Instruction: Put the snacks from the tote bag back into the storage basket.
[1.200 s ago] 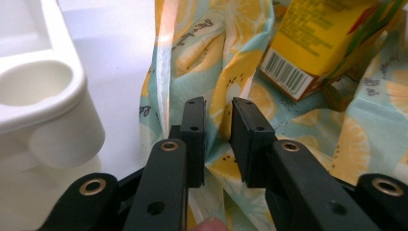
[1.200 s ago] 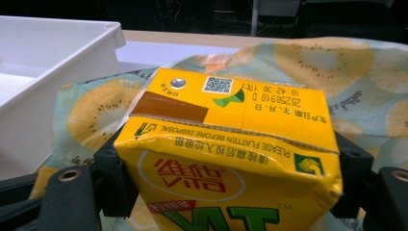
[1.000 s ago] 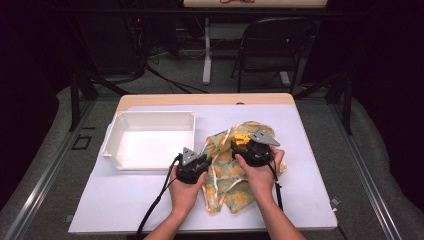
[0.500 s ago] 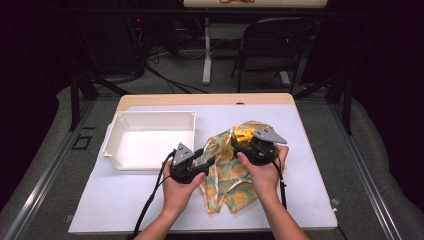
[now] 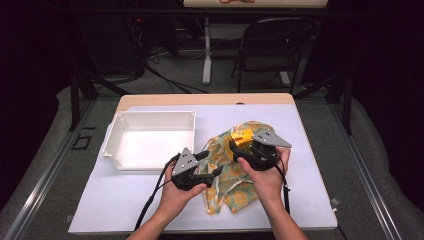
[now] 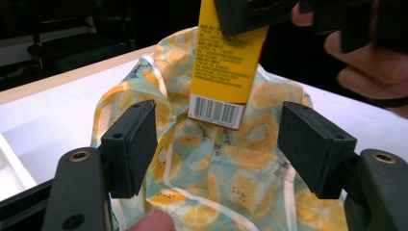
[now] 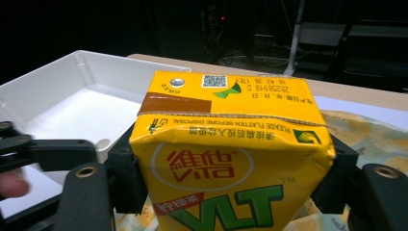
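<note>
Right tool [image 5: 239, 145] grips the yellow drink carton [image 7: 231, 154]; left tool [image 5: 212, 165], jaws just widened and empty, should steady the lemon-print cloth bag [image 5: 227, 175] while the carton lifts clear.

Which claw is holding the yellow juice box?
The right claw: its black pads squeeze the yellow cardboard drink carton above the lemon-print cloth bag. The left claw just opened; its pads clamp nothing.
</note>
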Action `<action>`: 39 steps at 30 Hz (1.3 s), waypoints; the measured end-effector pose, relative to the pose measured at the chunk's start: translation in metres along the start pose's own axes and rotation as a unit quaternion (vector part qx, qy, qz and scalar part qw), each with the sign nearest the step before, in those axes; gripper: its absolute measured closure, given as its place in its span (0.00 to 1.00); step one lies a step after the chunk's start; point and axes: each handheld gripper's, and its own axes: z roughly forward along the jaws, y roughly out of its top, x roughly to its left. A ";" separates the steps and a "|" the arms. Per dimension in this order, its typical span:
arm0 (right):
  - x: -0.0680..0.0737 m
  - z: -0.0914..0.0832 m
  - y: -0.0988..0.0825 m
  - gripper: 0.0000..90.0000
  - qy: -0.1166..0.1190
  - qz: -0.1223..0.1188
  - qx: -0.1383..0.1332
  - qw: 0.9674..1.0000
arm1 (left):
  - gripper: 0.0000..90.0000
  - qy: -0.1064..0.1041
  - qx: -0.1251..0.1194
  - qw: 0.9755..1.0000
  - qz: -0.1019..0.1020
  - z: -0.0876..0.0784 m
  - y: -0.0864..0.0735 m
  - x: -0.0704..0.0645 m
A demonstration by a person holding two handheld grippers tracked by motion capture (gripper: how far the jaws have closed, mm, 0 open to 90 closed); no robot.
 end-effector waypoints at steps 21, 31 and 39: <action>0.047 -0.016 0.001 0.33 0.060 -0.021 -0.003 0.998 | 0.29 -0.018 -0.012 1.000 0.003 -0.008 0.001 -0.011; 0.064 -0.015 -0.002 0.33 0.081 -0.027 0.010 0.996 | 0.35 -0.001 -0.032 0.999 0.008 -0.014 0.003 -0.016; 0.072 -0.015 -0.004 0.33 0.088 -0.025 0.012 0.996 | 0.48 -0.008 -0.024 1.000 0.010 -0.015 0.003 -0.015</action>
